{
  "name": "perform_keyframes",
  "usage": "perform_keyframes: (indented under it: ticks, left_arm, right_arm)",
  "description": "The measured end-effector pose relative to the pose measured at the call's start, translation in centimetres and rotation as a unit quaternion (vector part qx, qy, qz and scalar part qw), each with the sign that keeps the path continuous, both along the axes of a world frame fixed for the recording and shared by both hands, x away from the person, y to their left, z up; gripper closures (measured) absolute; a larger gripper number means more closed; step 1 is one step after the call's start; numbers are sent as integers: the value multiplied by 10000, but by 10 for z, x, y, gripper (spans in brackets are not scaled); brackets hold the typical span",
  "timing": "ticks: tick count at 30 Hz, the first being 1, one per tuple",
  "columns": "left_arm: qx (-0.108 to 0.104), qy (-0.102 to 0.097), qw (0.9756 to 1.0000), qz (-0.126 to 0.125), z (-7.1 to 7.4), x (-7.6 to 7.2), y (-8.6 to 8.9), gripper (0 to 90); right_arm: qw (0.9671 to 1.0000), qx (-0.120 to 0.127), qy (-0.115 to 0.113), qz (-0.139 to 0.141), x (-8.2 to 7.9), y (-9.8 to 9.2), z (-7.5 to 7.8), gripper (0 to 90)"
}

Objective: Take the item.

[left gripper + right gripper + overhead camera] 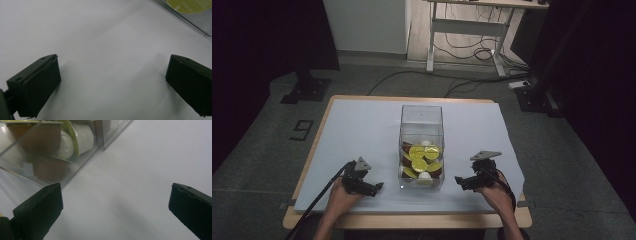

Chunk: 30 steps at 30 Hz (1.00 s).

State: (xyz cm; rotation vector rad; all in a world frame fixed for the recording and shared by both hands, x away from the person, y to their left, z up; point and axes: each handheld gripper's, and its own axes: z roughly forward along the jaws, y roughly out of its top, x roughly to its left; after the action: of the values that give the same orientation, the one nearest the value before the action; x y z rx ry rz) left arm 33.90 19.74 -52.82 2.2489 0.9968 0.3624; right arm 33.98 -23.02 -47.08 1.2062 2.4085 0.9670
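At table centre, near the front edge, stands a clear plastic box (421, 145), tall and open-topped, partly filled with coffee capsules (419, 159) (yellow-green foil lids, brown and white cups). It sits on a white sheet (362, 130) covering the wooden table (312, 150). Left gripper (375, 187) is on the box's left side, right gripper (460, 181) on its right, both low over the sheet, near the box but not touching it.

Both tools are spread wide, nothing between the jaws. In the left gripper view its jaws frame bare sheet, with a box corner and one yellow-green lid (190, 5) at top right. The right gripper view looks along the box's lower wall (82, 152), capsules lying on their sides behind it, a white one (80, 138) nearest the corner.

Step in hand looks like closing in on the box from both flanks, probably to steady or lift it. To do it well: bring both grippers in level and together, meet the walls low where the load sits, and squeeze evenly (smooth clear walls may slip). Keep the box upright, since a tilt could spill capsules out of the open top.

Pose: both hands grip from behind with forearms entering from the bottom edge, wrists low, jaws angled inward toward the box, cable (319, 197) trailing back from the left gripper.
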Motion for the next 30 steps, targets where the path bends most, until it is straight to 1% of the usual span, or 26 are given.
perform_keyframes:
  ticks: [1, 2, 4, 6, 7, 9, 11, 12, 14, 19, 21, 22, 23, 26, 28, 30]
  left_arm:
    - [-1, 0, 10000, -1, 0, 0, 0, 0]
    - [-1, 0, 10000, -1, 0, 0, 0, 0]
    - [-2, -1, 10000, -1, 0, 0, 0, 0]
    - [-2, -2, 10000, -1, 0, 0, 0, 0]
    - [-2, -2, 10000, -1, 0, 0, 0, 0]
    - [0, -1, 10000, 0, 0, 0, 0, 0]
    - [0, 0, 10000, 0, 0, 0, 0, 0]
    - [0, 0, 10000, 0, 0, 0, 0, 0]
    - [1, 0, 10000, 0, 0, 0, 0, 0]
    - [0, 1, 10000, 1, 0, 0, 0, 0]
    - [1, 1, 10000, 1, 0, 0, 0, 0]
    - [1, 1, 10000, 1, 0, 0, 0, 0]
    - [7, 4, 10000, -5, 0, 0, 0, 0]
    - [6, 2, 10000, -3, 0, 0, 0, 0]
    - [8, 0, 10000, -4, 0, 0, 0, 0]
    - [8, -1, 10000, -3, 0, 0, 0, 0]
  right_arm:
    - [10000, 70, 43, 23, 0, 2, 2, 0]
    - [10000, 70, 43, 23, 0, 2, 2, 0]
    - [9998, 157, 115, 24, 0, 3, 5, 0]
    - [9998, 166, 96, 39, 0, 4, 9, 0]
    - [9998, 208, 56, 24, 0, 5, 13, 0]
    - [9997, 227, 38, 35, 0, 5, 15, 0]
    - [9997, 223, -65, 125, -1, 8, 21, 10]
    - [9997, 223, -65, 125, -1, 8, 21, 10]
    - [9995, 261, -147, 124, -2, 11, 25, 37]
    - [9988, 365, -240, 221, -3, 17, 36, 67]
    - [9987, 353, -264, 245, -3, 17, 38, 63]
    - [9986, 329, -288, 289, -3, 17, 40, 59]
    - [9983, 300, -328, 389, -4, 18, 44, 47]
    - [9979, 258, -361, 473, -5, 19, 46, 20]
    - [9977, 251, -330, 528, -4, 21, 46, 7]
    - [9976, 294, -274, 564, -4, 24, 47, 0]
